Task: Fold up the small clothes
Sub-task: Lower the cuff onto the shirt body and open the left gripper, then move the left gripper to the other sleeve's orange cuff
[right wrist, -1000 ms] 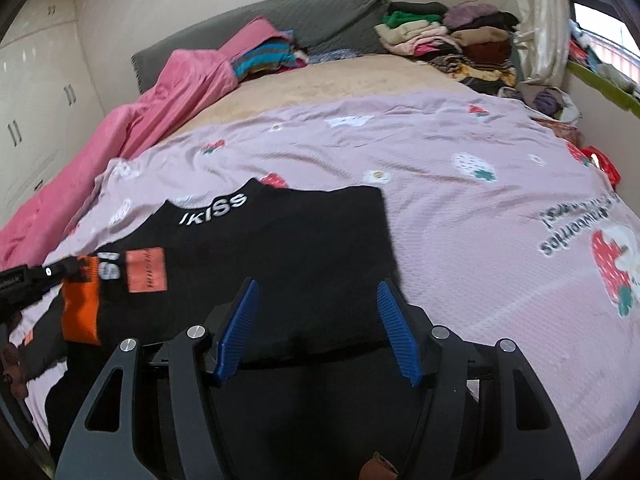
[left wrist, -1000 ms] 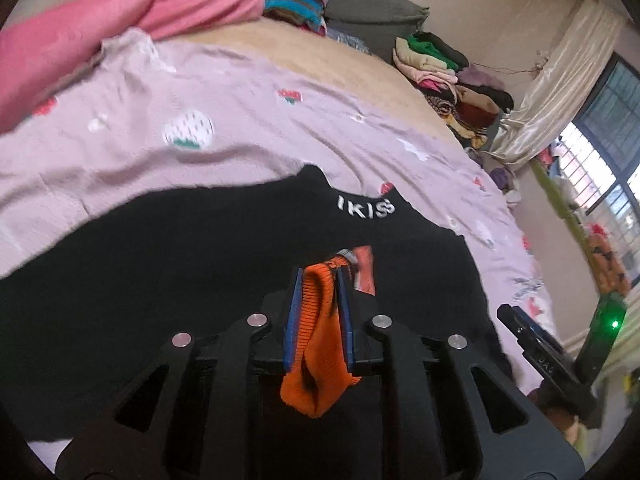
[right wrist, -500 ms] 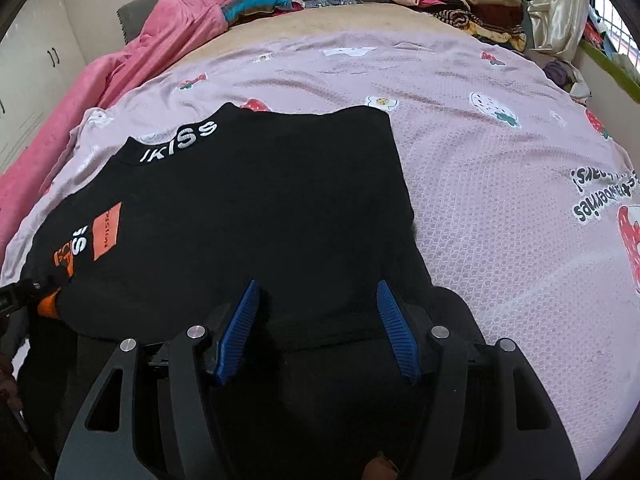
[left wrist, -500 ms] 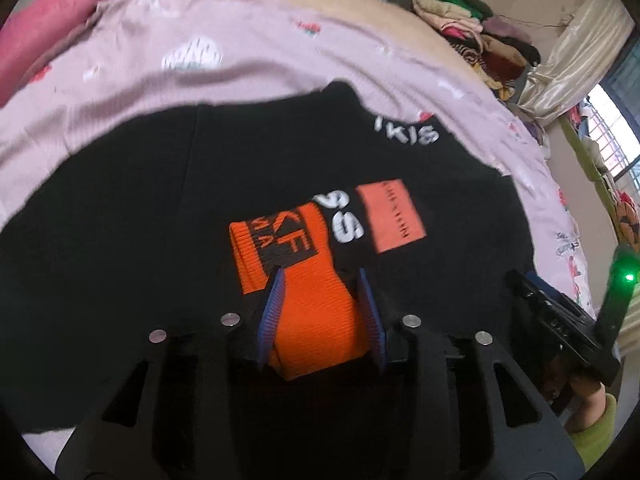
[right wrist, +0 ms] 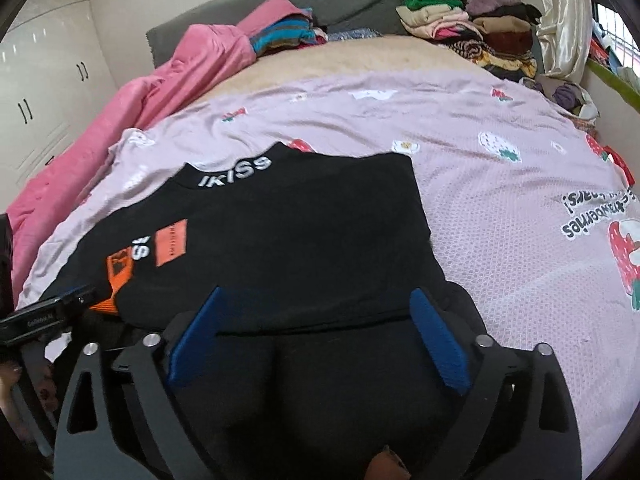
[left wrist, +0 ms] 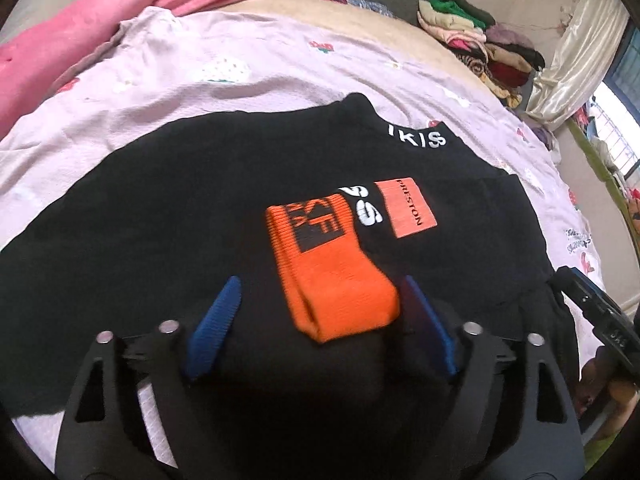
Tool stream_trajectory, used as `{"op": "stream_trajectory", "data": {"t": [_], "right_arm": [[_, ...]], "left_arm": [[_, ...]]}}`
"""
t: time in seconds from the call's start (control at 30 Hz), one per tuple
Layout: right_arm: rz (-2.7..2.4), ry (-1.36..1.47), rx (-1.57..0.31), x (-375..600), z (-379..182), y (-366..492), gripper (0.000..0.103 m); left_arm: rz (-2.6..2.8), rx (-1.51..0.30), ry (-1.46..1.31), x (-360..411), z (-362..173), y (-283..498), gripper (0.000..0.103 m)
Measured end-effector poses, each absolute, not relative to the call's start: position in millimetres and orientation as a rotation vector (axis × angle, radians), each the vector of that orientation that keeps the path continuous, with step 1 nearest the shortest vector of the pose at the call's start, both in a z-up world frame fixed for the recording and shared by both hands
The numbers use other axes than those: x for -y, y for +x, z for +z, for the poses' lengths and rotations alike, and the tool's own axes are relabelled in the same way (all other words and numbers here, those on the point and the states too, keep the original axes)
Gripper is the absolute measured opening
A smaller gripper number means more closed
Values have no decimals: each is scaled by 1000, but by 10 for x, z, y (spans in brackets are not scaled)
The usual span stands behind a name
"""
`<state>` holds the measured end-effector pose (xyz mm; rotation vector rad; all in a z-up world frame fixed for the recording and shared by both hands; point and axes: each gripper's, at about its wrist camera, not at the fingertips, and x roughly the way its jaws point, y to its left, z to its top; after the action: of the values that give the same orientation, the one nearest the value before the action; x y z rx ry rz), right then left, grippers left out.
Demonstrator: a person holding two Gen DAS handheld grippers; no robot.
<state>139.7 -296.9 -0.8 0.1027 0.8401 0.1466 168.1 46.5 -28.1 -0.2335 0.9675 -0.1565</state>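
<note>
Left wrist view: a black sweater (left wrist: 168,216) lies flat on a lilac strawberry-print bedspread (left wrist: 280,68), its collar with white lettering toward one o'clock. The left gripper (left wrist: 320,312) points down at it with its jaws opening; the blue pads stand wide apart. An orange ribbed cuff (left wrist: 332,272) of the folded-in sleeve lies between them, loose on the sweater's body, nearer the pad at three o'clock; neither pad presses on it. An orange label patch (left wrist: 406,208) sits just past the cuff toward one o'clock. The sweater's near hem is hidden under the gripper body. At four o'clock, part of the right gripper (left wrist: 592,304) shows, cut off by the frame edge

Right wrist view: the right gripper's jaws are opening and stand wide, with the sweater's folded edge lying between the pads, untouched. The sweater's body spreads toward eleven o'clock. At nine o'clock the left gripper's tip sits just beside the cuff, which it partly hides. Stacked clothes (right wrist: 460,24) lie at the bed's far side, at one o'clock, blurred
</note>
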Motion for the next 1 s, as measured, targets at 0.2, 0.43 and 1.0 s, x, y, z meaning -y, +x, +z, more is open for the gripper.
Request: {"op": "stream_trajectory", "data": {"t": [0.2, 0.43, 1.0], "right_arm": [[169, 79, -793, 2810, 165, 1269, 98], [218, 38, -749, 2535, 373, 1117, 98], [349, -23, -689, 1883, 666, 831, 99]], "left_arm": [[-133, -923, -253, -533, -140, 1518, 93], [-86, -899, -271, -724, -5, 1342, 93], [36, -827, -332, -1338, 283, 820, 93]]}}
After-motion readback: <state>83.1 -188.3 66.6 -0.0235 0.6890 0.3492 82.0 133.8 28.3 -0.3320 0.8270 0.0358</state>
